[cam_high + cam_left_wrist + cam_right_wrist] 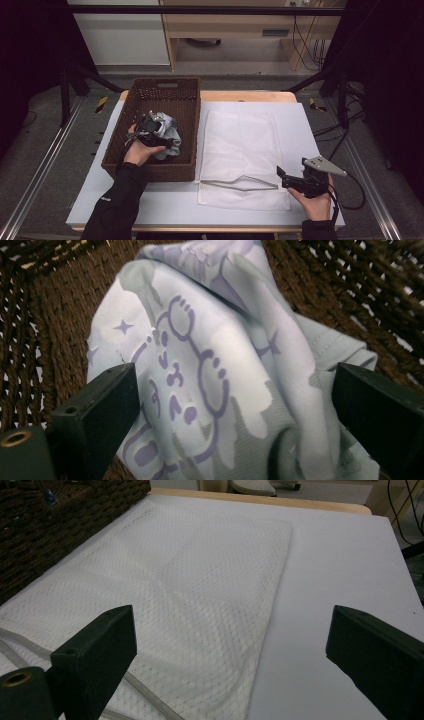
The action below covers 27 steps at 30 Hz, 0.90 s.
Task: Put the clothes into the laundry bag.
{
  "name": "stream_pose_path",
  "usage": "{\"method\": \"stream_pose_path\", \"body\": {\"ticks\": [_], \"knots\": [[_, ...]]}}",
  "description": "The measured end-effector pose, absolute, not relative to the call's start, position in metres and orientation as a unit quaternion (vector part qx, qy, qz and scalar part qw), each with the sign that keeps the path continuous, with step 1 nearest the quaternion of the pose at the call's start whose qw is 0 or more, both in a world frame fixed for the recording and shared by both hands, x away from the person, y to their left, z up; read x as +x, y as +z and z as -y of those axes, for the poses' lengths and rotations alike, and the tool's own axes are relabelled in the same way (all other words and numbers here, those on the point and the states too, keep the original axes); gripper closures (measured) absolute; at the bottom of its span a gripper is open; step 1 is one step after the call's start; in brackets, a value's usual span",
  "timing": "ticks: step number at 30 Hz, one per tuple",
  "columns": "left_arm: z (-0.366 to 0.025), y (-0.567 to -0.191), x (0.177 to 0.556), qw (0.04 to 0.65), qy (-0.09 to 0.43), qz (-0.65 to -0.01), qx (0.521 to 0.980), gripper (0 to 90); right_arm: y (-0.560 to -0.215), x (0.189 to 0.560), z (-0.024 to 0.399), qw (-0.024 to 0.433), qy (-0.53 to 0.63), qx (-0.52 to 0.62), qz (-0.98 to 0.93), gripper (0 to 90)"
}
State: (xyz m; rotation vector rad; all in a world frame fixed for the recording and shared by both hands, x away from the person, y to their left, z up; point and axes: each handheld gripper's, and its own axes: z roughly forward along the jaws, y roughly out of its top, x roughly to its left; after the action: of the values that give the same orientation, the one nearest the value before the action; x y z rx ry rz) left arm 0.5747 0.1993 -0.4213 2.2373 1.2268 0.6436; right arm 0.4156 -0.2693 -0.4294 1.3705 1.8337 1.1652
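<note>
Left gripper [150, 131], centre-left of frame, fingers wide open around the crumpled pale-blue printed cloth [210, 365] inside the brown wicker basket [150, 172]. Right gripper [290, 180], lower right, gapes empty beside the white mesh bag [240, 145].

This looks like a lab set up for recording. The bench [310, 125] stands inside a dark metal frame [200, 10] with black curtains [30, 40] at both sides, floor rails [45, 165] marked with hazard tape [101, 104], loose cables [305, 45] and plain office furniture [225, 25] behind.

One wicker basket [186, 95], one patterned garment [167, 131], one mesh bag [242, 145].
</note>
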Motion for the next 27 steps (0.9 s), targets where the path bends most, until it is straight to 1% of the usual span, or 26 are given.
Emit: {"method": "stream_pose_path", "body": {"ticks": [3,6,9,11,12,15,21,24,27], "knots": [[-0.1998,-0.4237,0.5755,0.246,0.232,-0.453,0.825,5.6,-0.4293,0.4155,0.2695,0.283,0.434,0.512,-0.685,6.5],[-0.2008,-0.4254,0.5760,0.230,0.225,-0.471,0.821,6.9,-0.4292,0.4156,0.2698,0.283,0.435,0.513,-0.684,6.6],[-0.2010,-0.4257,0.5760,0.222,0.220,-0.479,0.820,10.3,-0.4294,0.4156,0.2697,0.283,0.434,0.513,-0.684,6.6],[-0.2010,-0.4256,0.5757,0.217,0.212,-0.484,0.821,16.4,-0.4295,0.4157,0.2698,0.283,0.434,0.512,-0.685,6.7],[-0.2008,-0.4251,0.5752,0.206,0.211,-0.487,0.822,21.4,-0.4295,0.4156,0.2698,0.283,0.434,0.512,-0.685,6.7],[-0.2013,-0.4241,0.5752,0.203,0.210,-0.489,0.822,35.7,-0.4293,0.4153,0.2698,0.283,0.435,0.512,-0.685,6.8],[-0.2008,-0.4217,0.5747,0.197,0.202,-0.482,0.829,57.2,-0.4287,0.4151,0.2711,0.284,0.437,0.513,-0.682,7.3],[-0.2009,-0.4183,0.5739,0.193,0.201,-0.479,0.832,63.6,-0.4284,0.4149,0.2719,0.281,0.440,0.514,-0.680,7.9],[-0.2008,-0.4163,0.5736,0.193,0.201,-0.482,0.831,66.4,-0.4281,0.4148,0.2722,0.281,0.441,0.513,-0.680,8.1]]}}
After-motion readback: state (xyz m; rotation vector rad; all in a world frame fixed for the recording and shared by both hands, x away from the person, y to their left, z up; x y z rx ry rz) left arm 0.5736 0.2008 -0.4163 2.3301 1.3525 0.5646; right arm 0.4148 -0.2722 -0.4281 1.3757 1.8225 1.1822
